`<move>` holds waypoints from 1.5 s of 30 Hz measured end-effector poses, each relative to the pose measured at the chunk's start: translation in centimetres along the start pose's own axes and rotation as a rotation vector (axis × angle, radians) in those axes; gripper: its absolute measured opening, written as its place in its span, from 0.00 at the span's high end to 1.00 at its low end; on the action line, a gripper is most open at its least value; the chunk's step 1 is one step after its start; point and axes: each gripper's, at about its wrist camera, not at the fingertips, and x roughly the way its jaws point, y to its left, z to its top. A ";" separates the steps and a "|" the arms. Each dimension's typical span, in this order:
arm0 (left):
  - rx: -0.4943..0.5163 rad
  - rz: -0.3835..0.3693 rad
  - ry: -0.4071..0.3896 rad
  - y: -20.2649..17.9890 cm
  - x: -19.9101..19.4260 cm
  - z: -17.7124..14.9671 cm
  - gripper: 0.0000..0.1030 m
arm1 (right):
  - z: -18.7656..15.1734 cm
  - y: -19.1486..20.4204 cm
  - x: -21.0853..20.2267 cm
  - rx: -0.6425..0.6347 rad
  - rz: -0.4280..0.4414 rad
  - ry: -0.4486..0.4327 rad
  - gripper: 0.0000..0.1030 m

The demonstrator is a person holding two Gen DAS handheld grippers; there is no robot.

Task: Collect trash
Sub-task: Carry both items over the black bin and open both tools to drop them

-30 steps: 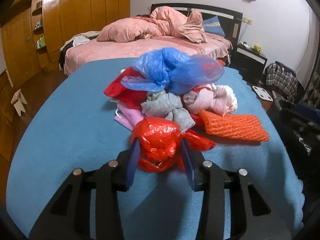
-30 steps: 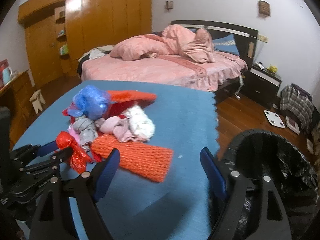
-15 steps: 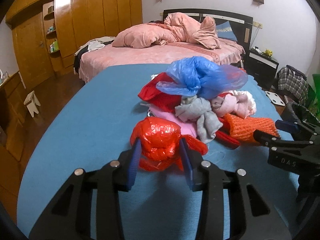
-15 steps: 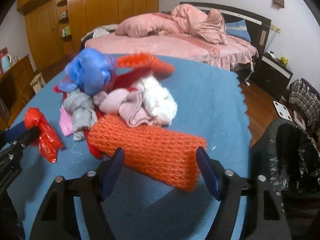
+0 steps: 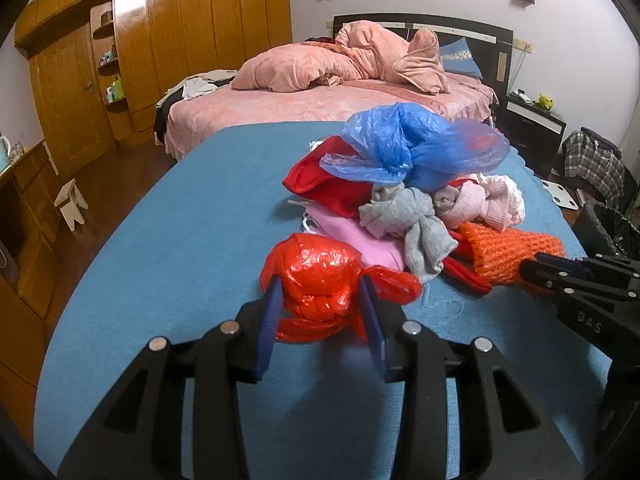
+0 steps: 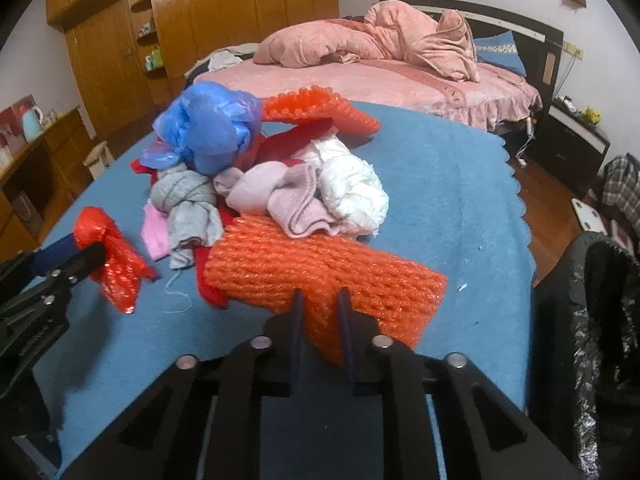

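Note:
My left gripper (image 5: 322, 292) is shut on a crumpled red plastic bag (image 5: 320, 280), held just above the blue table cover (image 5: 180, 260); the bag also shows in the right wrist view (image 6: 112, 256). My right gripper (image 6: 320, 300) is shut on the near edge of an orange foam net sleeve (image 6: 320, 268) that lies in front of a pile of clothes. A blue plastic bag (image 5: 412, 148) sits on top of the pile. A second orange net (image 6: 320, 114) lies at the pile's back.
The pile holds a grey sock (image 5: 412, 220), pink clothes (image 6: 280, 196), a white cloth (image 6: 352, 184) and a red cloth (image 5: 324, 184). A black-lined bin (image 6: 592, 320) stands at the table's right edge. A pink bed (image 5: 340, 92) is behind; wooden wardrobes (image 5: 160, 40) stand left.
My right gripper moved left to the orange net sleeve and closed on its near edge. My left gripper still holds the red bag and has swung slightly left.

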 end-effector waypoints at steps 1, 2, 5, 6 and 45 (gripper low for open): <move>0.002 0.002 -0.005 -0.1 -0.2 -0.1 0.64 | -0.1 0.0 -0.3 0.002 0.013 -0.001 0.88; 0.005 0.004 -0.013 -0.1 -0.5 0.0 0.64 | -0.1 0.0 -0.9 0.002 0.026 -0.008 0.89; 0.011 -0.003 -0.034 -0.4 -1.6 0.0 0.64 | -0.2 0.2 -2.9 -0.012 0.040 -0.047 0.89; 0.011 -0.009 -0.040 -0.6 -1.9 0.1 0.64 | -0.3 0.2 -3.6 -0.018 0.039 -0.058 0.89; 0.284 -0.576 -0.118 -29.4 -6.2 5.1 0.64 | -6.8 -22.8 -19.1 0.372 -0.381 -0.200 0.89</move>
